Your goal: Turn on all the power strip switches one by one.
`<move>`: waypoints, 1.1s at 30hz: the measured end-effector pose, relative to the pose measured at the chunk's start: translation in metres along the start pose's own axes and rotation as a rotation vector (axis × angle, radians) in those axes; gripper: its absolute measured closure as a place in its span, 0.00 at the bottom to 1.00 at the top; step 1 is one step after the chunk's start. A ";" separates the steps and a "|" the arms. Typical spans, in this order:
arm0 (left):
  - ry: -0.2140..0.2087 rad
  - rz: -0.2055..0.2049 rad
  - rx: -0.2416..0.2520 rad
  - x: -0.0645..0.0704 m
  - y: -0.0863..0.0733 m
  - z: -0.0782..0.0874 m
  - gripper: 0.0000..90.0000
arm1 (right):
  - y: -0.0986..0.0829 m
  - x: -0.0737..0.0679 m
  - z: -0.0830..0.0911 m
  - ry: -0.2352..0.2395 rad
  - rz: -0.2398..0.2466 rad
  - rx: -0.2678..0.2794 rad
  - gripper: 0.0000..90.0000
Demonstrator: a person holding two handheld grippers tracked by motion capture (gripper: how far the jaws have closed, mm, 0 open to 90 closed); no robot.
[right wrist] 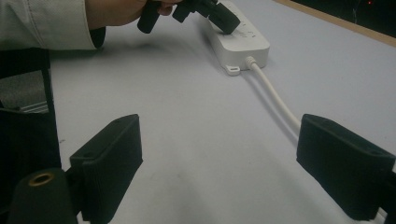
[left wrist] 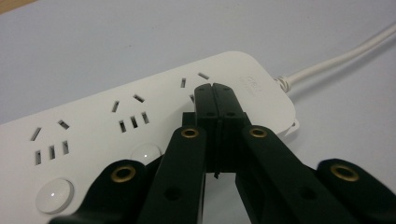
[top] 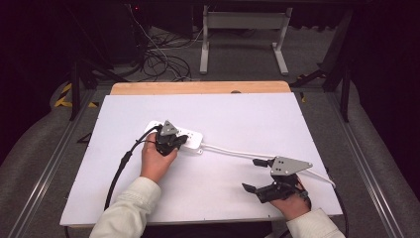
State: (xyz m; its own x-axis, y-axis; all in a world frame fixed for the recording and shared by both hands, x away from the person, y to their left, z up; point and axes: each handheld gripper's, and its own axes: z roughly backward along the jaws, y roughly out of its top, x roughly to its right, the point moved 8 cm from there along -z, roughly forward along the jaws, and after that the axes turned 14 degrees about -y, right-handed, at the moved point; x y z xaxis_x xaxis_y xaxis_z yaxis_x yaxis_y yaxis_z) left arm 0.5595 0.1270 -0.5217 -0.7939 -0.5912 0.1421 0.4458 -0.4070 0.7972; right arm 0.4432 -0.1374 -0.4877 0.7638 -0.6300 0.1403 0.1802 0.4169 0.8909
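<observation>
Right now the left gripper [left wrist: 215, 91], jaws pressed together with nothing pinched, rests its tips on the white power strip [top: 190, 137] at its cord end, near the middle of the table [top: 247, 114]. Every socket [left wrist: 133, 116] on the strip sits empty, no plug anywhere. The round buttons [left wrist: 54, 195] look untouched, so pressing one seems ahead. Meanwhile the right gripper [top: 257, 174] waits spread wide beside the white cord [right wrist: 275, 98].

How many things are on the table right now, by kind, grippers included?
Power strip: 1
White cord: 1
Grippers: 2, the left gripper shut with its tips on the strip, the right gripper open above the table
Total: 4
</observation>
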 end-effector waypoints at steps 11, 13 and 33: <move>0.006 -0.001 0.002 0.000 0.000 0.000 1.00 | 0.000 0.000 0.000 0.001 0.002 -0.003 0.16; 0.004 -0.002 -0.001 0.000 0.000 0.000 1.00 | 0.000 0.000 0.000 0.001 0.002 -0.003 0.16; 0.025 -0.010 -0.016 0.002 0.002 -0.004 1.00 | 0.000 -0.001 0.000 0.005 0.001 -0.005 0.16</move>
State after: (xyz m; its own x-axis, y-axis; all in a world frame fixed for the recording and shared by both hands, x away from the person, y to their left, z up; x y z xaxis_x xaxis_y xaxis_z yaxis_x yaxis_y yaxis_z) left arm 0.5601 0.1222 -0.5223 -0.7881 -0.6038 0.1194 0.4445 -0.4241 0.7891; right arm 0.4423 -0.1364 -0.4885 0.7669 -0.6266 0.1387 0.1831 0.4208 0.8885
